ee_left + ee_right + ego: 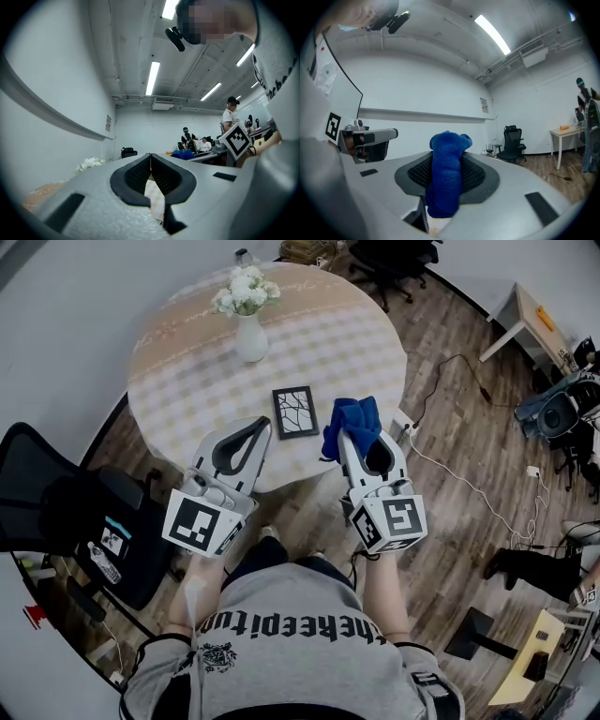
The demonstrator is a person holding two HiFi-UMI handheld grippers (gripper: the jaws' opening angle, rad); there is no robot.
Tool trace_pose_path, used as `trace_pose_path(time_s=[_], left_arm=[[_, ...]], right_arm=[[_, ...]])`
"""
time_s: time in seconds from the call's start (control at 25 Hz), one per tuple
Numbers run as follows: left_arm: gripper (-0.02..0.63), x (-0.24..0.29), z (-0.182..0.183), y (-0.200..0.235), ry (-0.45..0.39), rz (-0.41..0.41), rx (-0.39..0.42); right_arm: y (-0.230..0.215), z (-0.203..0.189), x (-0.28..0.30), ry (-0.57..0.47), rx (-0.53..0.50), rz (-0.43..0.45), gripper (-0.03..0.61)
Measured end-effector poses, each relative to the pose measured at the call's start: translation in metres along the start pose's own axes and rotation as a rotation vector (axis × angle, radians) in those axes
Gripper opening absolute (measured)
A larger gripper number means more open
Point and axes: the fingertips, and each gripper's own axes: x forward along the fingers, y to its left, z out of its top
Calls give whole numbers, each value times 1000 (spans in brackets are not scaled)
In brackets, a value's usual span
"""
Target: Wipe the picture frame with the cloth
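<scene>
Picture frame (295, 412) lies unheld, seemingly flat, by the bench's (187, 343) near edge, so a wipe with the blue cloth (446, 173) pinched in the right gripper's (446, 164) jaws could shove it off, the left gripper's (151, 159) jaws being closed on nothing.

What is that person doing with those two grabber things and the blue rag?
A person holds a gripper in each hand over a round table. The right gripper is shut on a blue cloth, held just to the right of a small picture frame lying flat on the table. The left gripper is shut and empty on the frame's other side. The cloth is not on the frame yet.
</scene>
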Motion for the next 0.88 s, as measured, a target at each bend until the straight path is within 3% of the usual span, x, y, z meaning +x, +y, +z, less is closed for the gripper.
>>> trace_pose_path(time_s=[0.88], left_arm=[[15, -48, 33, -85, -11, 178, 57]], right_arm=[[5, 16, -77, -39, -16, 164, 144]])
